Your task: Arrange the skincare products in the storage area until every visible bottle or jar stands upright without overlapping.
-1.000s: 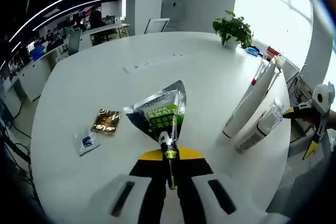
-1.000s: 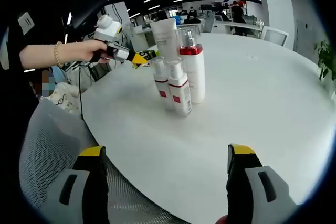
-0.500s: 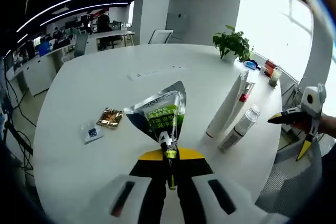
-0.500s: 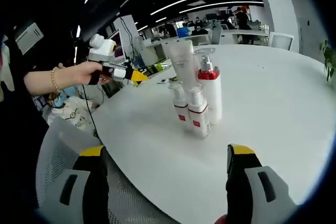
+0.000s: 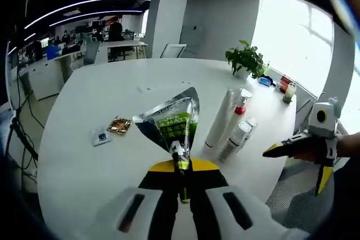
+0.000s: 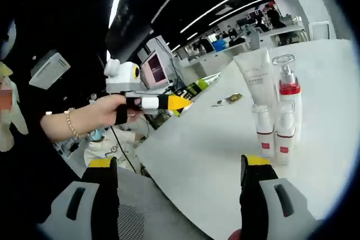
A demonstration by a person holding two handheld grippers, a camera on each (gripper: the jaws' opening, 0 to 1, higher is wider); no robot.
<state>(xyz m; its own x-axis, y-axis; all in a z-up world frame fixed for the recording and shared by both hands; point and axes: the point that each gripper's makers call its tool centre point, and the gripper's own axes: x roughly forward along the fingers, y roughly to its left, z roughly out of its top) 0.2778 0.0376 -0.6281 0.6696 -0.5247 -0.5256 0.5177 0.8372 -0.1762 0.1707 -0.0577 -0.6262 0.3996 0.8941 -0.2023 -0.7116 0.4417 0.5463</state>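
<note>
Window glare (blown out), fisheye-warped edges.

A silver pouch [image 5: 169, 121] with a green label and a small spout is held off the table [image 5: 101, 161] by its spout end, fanning wide away from it. Four containers stand upright in a tight cluster near the table's edge: a tall white tube [image 6: 256, 82], cap down; a tall white pump bottle [image 6: 288, 96] with a red collar and clear cap beside it; and two short white bottles [image 6: 263, 136] [image 6: 283, 139] with red bands in front, touching or nearly so. A gold sachet [image 5: 118, 125] and a clear sachet [image 5: 101, 137] lie flat on the table, just apart.
</note>
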